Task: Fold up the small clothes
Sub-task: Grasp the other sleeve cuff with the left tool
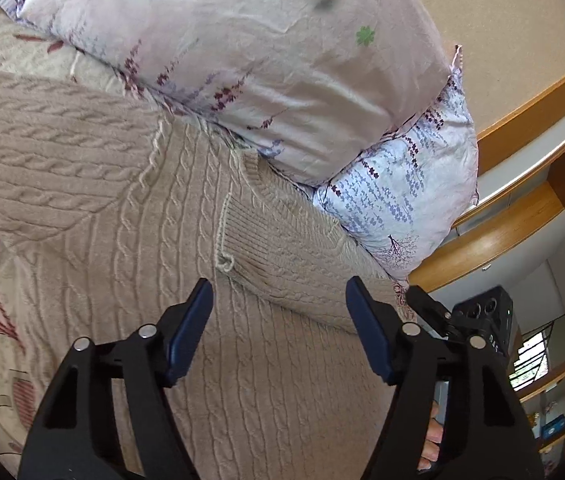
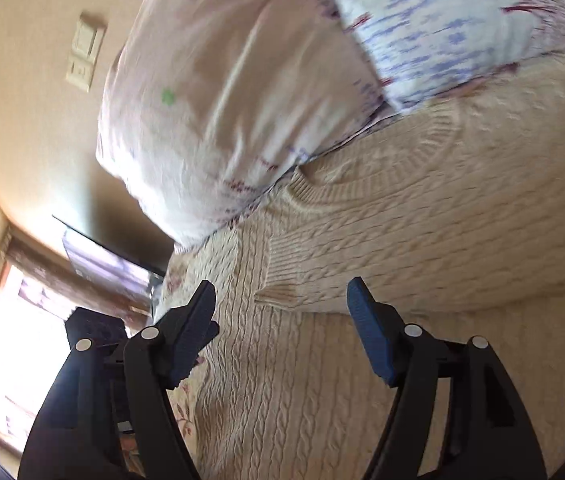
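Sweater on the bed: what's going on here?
A person with a gripper in each hand is folding a beige cable-knit sweater spread on the bed against two floral pillows. One sleeve is already folded across the body. Both the left gripper and right gripper hover open above the knit, holding nothing.

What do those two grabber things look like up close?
The left gripper and the right gripper look alike: black plastic arms shaped like open triangles, round silver rivets at the joints, and flat dark-blue ridged pads on each finger. In the left wrist view the other black gripper's boxy camera block shows, with bare fingers of a hand underneath. No sleeve shows.
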### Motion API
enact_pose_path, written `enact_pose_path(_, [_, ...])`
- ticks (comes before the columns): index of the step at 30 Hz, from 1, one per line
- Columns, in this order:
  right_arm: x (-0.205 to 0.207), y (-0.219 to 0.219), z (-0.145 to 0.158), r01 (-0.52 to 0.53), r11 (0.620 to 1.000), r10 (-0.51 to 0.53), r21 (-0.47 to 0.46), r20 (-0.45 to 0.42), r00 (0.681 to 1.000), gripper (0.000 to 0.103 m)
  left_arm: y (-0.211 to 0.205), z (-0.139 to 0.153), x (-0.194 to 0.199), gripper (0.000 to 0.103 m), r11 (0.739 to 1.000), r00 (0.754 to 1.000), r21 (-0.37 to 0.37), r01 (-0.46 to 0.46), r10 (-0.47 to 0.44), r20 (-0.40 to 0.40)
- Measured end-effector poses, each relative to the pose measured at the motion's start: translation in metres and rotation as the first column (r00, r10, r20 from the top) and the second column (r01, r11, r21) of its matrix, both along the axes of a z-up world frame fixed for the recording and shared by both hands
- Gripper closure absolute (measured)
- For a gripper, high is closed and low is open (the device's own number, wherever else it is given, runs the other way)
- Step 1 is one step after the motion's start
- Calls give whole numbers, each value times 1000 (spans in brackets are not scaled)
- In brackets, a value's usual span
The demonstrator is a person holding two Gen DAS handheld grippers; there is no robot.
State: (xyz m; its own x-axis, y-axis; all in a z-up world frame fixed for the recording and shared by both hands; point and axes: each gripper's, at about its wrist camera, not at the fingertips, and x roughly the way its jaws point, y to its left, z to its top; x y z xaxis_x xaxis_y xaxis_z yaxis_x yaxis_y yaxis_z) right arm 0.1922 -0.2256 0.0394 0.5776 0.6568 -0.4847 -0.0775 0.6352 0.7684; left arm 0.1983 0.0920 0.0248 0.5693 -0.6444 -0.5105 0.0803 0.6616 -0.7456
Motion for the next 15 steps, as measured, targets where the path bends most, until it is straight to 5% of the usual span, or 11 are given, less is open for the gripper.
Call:
enact_pose_path(5, [-38, -94, -4, 257, 963, -255, 85, -40, 966, 33, -17, -18, 23, 47, 1000, 993, -22, -15, 12, -113])
enact_pose_path(10, [-69, -162, -25, 496, 857, -484, 136, -114, 868, 37, -27, -23, 36, 57, 999, 987, 6, -48, 48, -154])
enact_pose_path(12, [-77, -177, -31, 557, 818, -542, 142, -136, 830, 38, -30, -26, 42, 70, 998, 983, 2, -63, 62, -172])
enact_pose_path(15, [-75, -180, -41, 549, 820, -525, 164, -167, 834, 38, -32, -32, 48, 94, 997, 978, 3, -81, 80, -191])
